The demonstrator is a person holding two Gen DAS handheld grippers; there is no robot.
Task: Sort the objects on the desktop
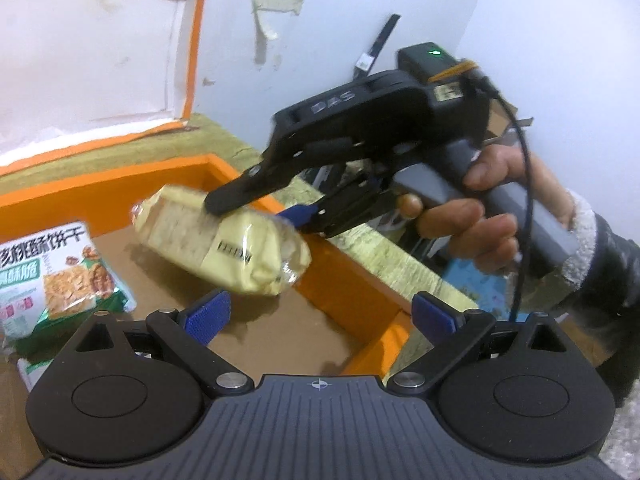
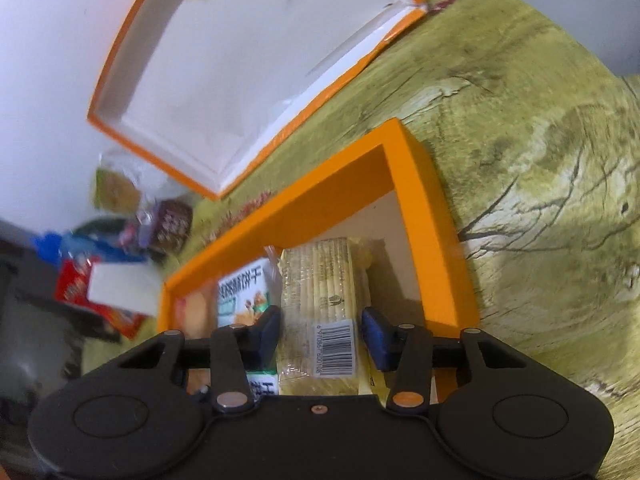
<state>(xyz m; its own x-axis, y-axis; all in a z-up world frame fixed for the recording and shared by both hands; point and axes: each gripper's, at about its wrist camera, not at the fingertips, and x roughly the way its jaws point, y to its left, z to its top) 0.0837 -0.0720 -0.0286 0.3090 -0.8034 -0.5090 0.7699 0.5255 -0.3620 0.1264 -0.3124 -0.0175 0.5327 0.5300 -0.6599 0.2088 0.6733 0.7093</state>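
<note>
A yellow cracker pack (image 1: 224,248) hangs tilted over the open orange box (image 1: 352,280). My right gripper (image 1: 256,210) is shut on it, one finger on each side. In the right wrist view the same cracker pack (image 2: 320,292) runs lengthwise between the right gripper's (image 2: 320,336) pads, barcode facing up, inside the orange box (image 2: 420,200). A green biscuit packet (image 1: 60,276) lies on the box floor to the left, also seen as the biscuit packet (image 2: 244,292) beside the pack. My left gripper (image 1: 320,316) stands open over the box's near side, holding nothing.
The box's lid (image 1: 196,40) leans upright against the white wall behind. A person's hand (image 1: 480,232) grips the right tool's handle. Several loose snack packets (image 2: 100,280) lie left of the box. The table's yellow-green patterned cloth (image 2: 540,160) spreads right of the box.
</note>
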